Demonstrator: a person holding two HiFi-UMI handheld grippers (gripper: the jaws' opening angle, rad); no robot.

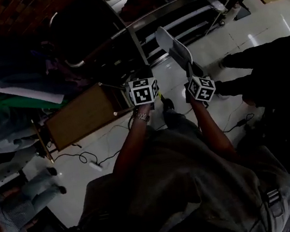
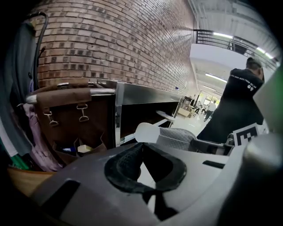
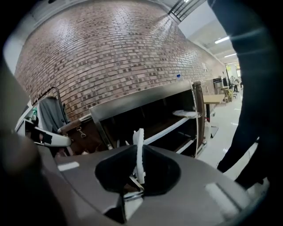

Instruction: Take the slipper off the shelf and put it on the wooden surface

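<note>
The shelf [image 3: 141, 101] stands ahead of the right gripper [image 3: 138, 150]; the wooden surface [image 1: 82, 116] lies left of the left gripper [image 2: 141, 148]. The flat white slipper [image 1: 174, 49], grey mesh on top, juts forward from the right gripper, pinched edgewise. The left gripper's jaws meet, empty.

slipper [image 1: 173, 48] before shelf [image 1: 187, 0], wooden surface [image 1: 79, 117] left

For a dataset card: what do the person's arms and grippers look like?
The left hand-held gripper and right hand-held gripper each have a grey body, dark textured pads and a white cube with black square markers. A wristwatch on the left wrist; short grey sleeves.
</note>
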